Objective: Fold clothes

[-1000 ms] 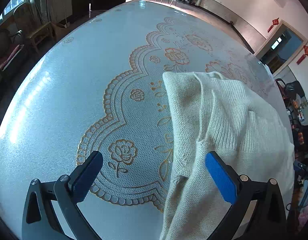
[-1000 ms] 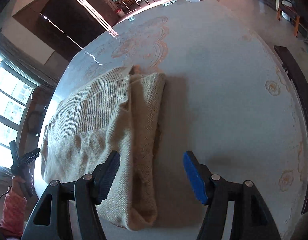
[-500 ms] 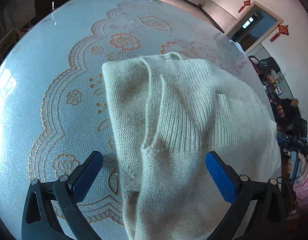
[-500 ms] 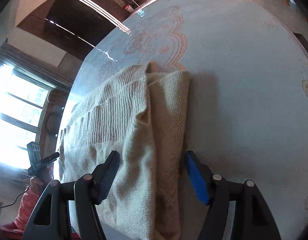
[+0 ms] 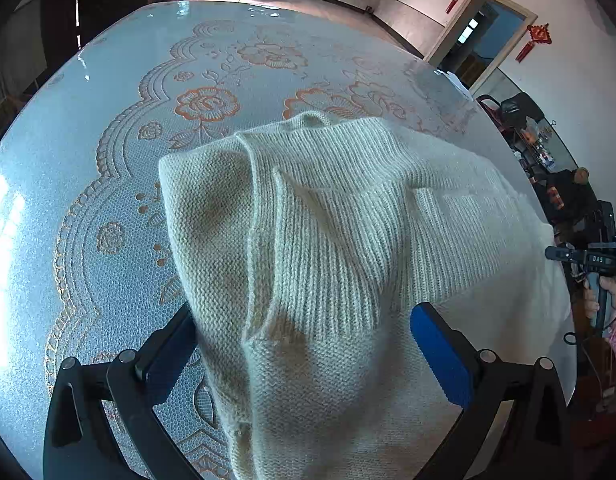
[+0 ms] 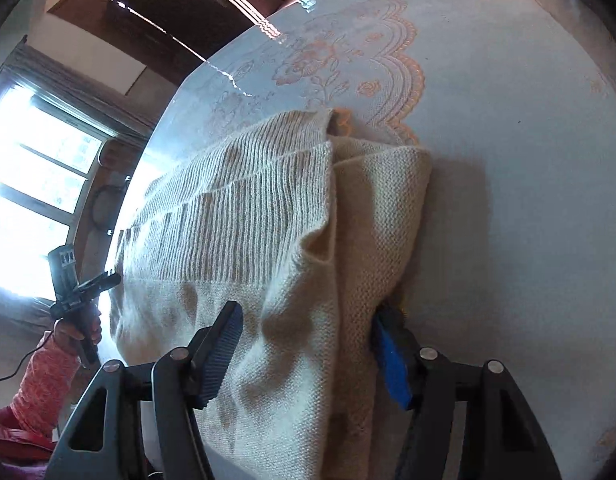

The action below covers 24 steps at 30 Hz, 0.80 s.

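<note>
A cream knit sweater (image 5: 332, 240) lies partly folded on the round table (image 5: 107, 160); a plain-knit panel is folded along one side and a ribbed band runs across the middle. My left gripper (image 5: 303, 356) is open and straddles the sweater's near end, where the cloth covers the tip of its left finger (image 5: 167, 356). In the right wrist view the same sweater (image 6: 267, 220) fills the centre. My right gripper (image 6: 305, 356) is open astride the folded plain-knit strip. The strip's edge partly hides its blue right pad (image 6: 392, 360).
The table carries a pale lace-pattern cloth with orange roses (image 5: 205, 104). A hand in a pink sleeve holds a black hand-held device at the table's edge (image 5: 588, 258), also visible in the right wrist view (image 6: 75, 280). A doorway (image 5: 480, 40) and windows (image 6: 35, 184) lie beyond.
Both grippers have closed in on the sweater. The left one came across from the bare cloth beside it; the right one shifted left over the folded strip. Both stay open.
</note>
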Motion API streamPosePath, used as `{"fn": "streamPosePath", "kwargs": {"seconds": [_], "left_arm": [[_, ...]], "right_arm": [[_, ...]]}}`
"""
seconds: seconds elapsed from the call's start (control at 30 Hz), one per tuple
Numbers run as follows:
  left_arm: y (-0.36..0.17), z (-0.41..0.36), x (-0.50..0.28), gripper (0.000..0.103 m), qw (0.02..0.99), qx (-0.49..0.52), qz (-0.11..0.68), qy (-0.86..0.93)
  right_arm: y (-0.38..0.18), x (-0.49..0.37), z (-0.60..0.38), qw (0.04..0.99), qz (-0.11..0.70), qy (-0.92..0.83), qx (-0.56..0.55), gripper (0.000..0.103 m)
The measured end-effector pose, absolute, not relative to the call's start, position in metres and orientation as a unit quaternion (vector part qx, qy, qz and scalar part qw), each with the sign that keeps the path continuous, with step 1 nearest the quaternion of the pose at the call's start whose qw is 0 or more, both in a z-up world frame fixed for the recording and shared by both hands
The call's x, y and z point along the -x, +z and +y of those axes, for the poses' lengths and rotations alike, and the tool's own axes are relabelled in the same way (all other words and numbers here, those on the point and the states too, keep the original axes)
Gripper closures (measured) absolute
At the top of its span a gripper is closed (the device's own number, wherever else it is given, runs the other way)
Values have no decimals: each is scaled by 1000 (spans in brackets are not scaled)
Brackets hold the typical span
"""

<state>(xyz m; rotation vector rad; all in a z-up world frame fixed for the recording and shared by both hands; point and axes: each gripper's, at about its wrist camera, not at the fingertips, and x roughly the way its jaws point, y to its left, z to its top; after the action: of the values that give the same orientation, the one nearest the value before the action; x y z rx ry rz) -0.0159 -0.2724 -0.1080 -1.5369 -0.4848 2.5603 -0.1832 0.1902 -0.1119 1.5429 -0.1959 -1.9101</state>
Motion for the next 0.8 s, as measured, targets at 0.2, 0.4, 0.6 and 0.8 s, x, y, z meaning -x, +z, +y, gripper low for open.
{"fn": "streamPosePath", "kwargs": {"seconds": [0.2,0.4,0.6,0.8], "left_arm": [[-108,-276,20,52,45,505,-167,846],[-107,-270,20,72,56,493,-194,846],[-91,-256,10,76,30,466,-194,863],[-52,-250,-16,76,29,419,-222,880]], "right_arm": [[-121,188,192,331,-101,-718,-604,88],[-125,186,191,321,-107,-723,-603,90],[-118,176,205,314,-155,-728,-590,92],[-82,178,200,338,-177,-735,-560,92]]}}
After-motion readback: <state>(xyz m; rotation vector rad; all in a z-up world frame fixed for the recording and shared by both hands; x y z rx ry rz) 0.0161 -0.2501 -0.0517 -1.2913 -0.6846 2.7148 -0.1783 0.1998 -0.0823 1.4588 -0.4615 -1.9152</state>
